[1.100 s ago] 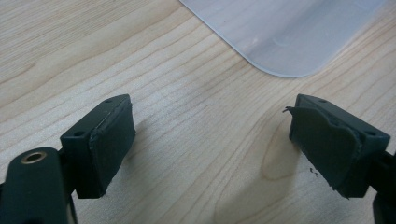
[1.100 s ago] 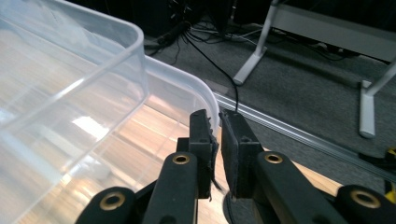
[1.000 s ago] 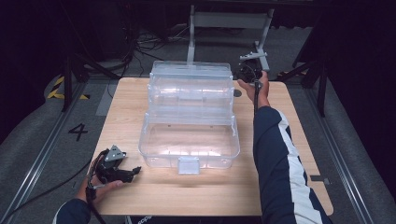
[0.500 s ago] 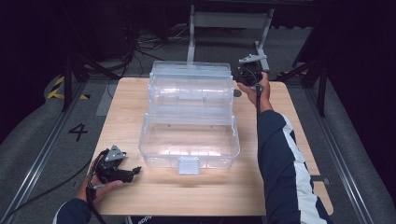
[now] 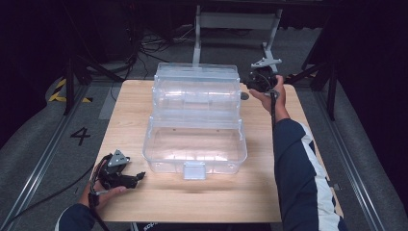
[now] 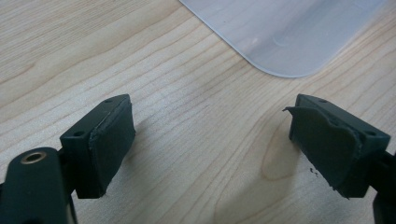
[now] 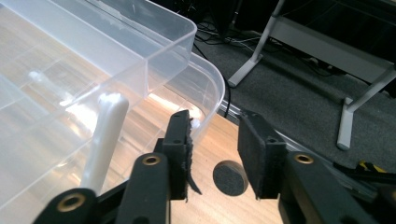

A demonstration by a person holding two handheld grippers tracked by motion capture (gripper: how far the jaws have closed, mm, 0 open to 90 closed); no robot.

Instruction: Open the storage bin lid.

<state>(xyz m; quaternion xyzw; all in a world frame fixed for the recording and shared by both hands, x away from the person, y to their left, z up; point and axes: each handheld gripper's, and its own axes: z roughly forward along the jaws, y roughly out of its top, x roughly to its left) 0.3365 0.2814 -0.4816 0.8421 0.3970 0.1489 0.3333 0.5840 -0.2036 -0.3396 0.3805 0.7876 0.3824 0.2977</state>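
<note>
My right gripper [image 7: 215, 154] hangs by the box [image 5: 195, 115] at the table's [image 5: 130, 103] far right edge, jaws just opening on nothing, forearm outstretched.

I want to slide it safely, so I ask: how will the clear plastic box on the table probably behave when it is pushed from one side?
The clear plastic box looks empty and thin-walled, so it is probably light and would slide easily on the smooth wooden table. Its raised tiers stand tall at the back, so a high push might tilt it; a low push seems safer. The walls may flex a little.
</note>
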